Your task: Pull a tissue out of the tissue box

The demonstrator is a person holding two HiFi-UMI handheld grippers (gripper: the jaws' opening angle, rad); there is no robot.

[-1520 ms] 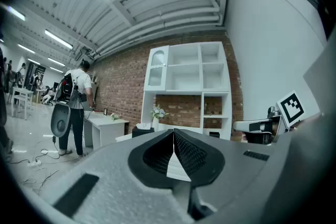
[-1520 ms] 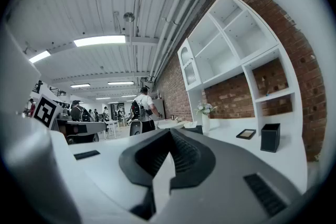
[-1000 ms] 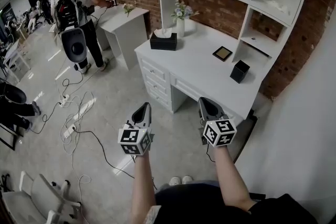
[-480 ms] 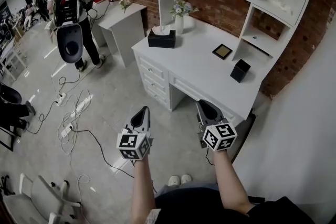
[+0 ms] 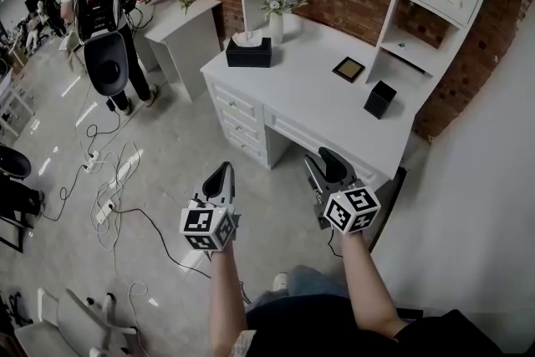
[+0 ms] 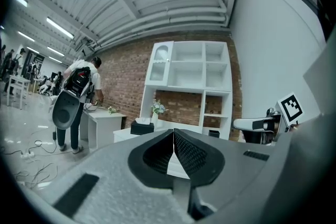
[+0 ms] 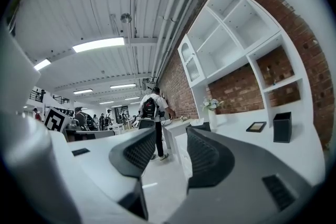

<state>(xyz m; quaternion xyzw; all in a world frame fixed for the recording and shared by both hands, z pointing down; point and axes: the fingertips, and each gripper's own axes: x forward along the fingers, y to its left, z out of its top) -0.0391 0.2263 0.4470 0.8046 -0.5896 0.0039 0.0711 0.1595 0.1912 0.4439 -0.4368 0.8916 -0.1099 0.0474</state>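
One tissue box (image 5: 248,54) on white desk (image 5: 311,89)

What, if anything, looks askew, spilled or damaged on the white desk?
Nothing stands out. The tissue box, flower vase and black square container stand upright on the desk, with a small frame nearby; nothing spilled.

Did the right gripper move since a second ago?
Yes: the right gripper has just been opening its jaws, and nothing is between them. The gripper itself has kept its place in front of the desk.
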